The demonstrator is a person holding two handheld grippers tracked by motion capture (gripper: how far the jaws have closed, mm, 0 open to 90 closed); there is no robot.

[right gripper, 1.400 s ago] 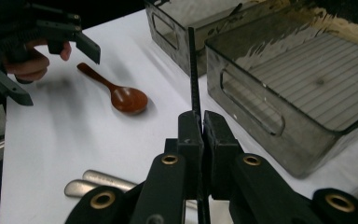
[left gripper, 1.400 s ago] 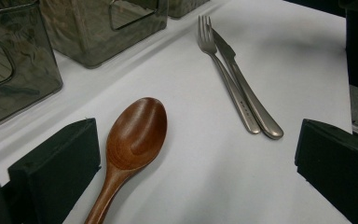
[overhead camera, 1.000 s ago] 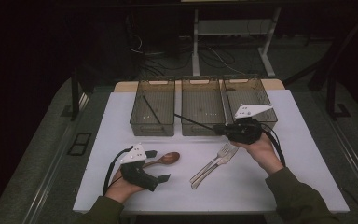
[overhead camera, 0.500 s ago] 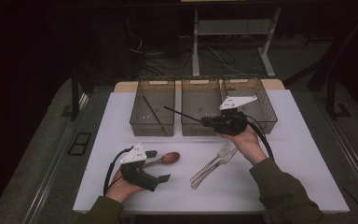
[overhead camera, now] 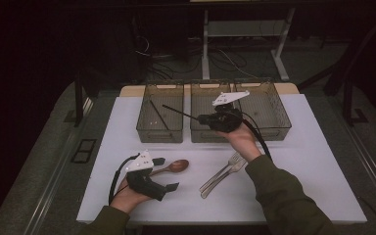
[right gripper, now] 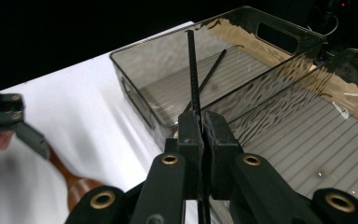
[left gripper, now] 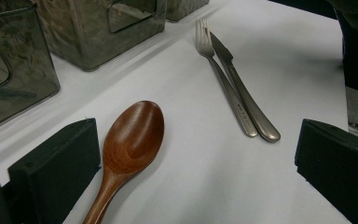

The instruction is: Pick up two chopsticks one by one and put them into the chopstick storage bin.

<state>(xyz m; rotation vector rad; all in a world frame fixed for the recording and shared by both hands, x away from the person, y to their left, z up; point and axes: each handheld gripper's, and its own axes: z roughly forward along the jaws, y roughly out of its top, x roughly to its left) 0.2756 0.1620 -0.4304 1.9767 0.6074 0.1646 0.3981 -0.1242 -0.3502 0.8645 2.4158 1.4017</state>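
right gripper (right gripper: 200, 126) clamped shut on a thin black chopstick (right gripper: 192, 70) above the ribbed smoky-plastic bin (right gripper: 168, 65); left gripper (left gripper: 191, 172) gaped beside the glossy wooden spoon (left gripper: 133, 140).

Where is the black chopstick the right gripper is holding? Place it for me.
In the high view the black chopstick is clamped in the right gripper, held over the gap between the left bin and middle bin, tip pointing left.

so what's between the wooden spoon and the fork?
Nothing: bare white table lies between the wooden spoon and the fork, clearest in the left gripper view.
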